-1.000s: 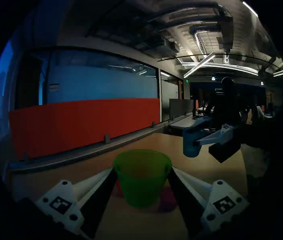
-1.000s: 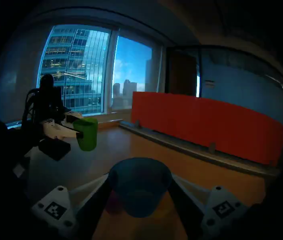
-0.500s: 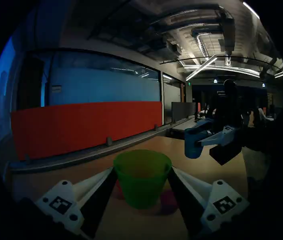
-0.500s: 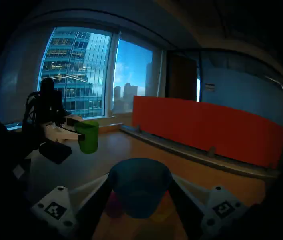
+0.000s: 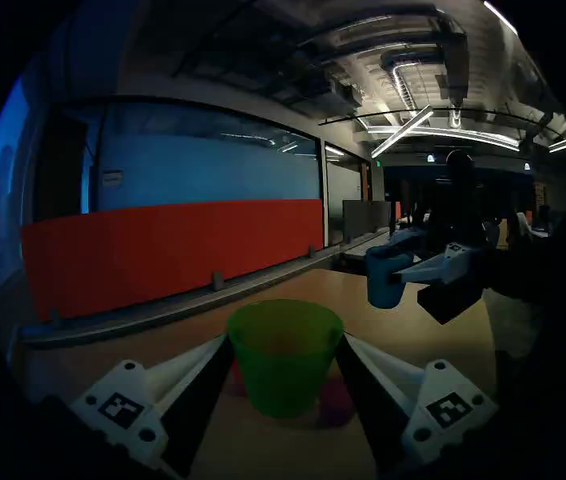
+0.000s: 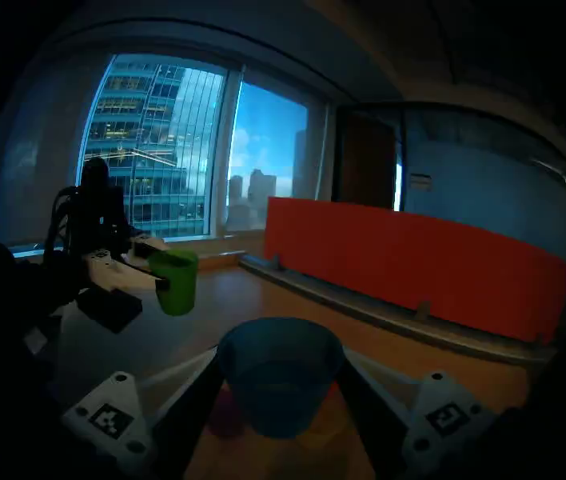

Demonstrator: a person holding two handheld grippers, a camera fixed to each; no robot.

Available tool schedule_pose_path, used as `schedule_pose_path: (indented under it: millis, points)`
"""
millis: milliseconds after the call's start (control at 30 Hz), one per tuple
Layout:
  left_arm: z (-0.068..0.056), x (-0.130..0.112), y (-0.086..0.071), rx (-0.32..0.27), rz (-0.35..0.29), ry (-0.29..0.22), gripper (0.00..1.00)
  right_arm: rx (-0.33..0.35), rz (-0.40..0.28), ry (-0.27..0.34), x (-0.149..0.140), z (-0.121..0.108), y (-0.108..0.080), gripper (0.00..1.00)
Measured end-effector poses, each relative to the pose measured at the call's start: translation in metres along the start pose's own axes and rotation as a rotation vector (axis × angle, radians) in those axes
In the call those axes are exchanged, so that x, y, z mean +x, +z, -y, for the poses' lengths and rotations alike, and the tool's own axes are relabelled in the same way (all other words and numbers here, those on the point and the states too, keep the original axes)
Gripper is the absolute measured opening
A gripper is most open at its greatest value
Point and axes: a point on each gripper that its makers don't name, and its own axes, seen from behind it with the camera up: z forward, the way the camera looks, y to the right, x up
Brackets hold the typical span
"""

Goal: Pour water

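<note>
Two cups ride above the bench (image 5: 411, 328): at left, my left gripper (image 5: 283, 346) has its fingers clamped on the green cup (image 5: 284, 376); at right, my right gripper (image 6: 280, 356) pinches the blue cup (image 6: 280, 392) between both fingers. Both cups are upright and well apart. Risk, as I judge it: tipping before the rims meet would splash the bench, and squeezing harder could buckle a cup wall.

This is a dimly lit city office. A long red panel (image 6: 419, 268) runs along the far edge of a wooden table (image 6: 227, 300). Left of the panel, tall windows (image 6: 163, 144) face glass skyscrapers. Above it stands a glass wall (image 5: 203, 168). Past its end, strip lights (image 5: 399, 132) and exposed ducts (image 5: 403, 76) hang over desks (image 5: 363, 242).
</note>
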Motion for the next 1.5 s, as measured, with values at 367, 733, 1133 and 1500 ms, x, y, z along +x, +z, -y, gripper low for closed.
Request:
schedule_pose_path:
  millis: [367, 733, 1133, 1500]
  points:
    - [-0.006, -0.003, 0.000, -0.005, 0.006, 0.004, 0.86, 0.014, -0.020, -0.027, 0.011, 0.003, 0.002, 0.91]
    - [-0.011, -0.007, -0.002, -0.007, 0.014, 0.012, 0.87, 0.032, -0.038, -0.093, 0.031, 0.008, 0.009, 0.91]
    - [-0.012, -0.010, 0.000, 0.000, 0.010, 0.001, 0.87, 0.054, -0.049, -0.208, 0.055, 0.011, 0.023, 0.91]
    - [-0.019, -0.014, 0.001, -0.013, 0.008, -0.001, 0.87, 0.071, -0.060, -0.341, 0.081, 0.016, 0.041, 0.91]
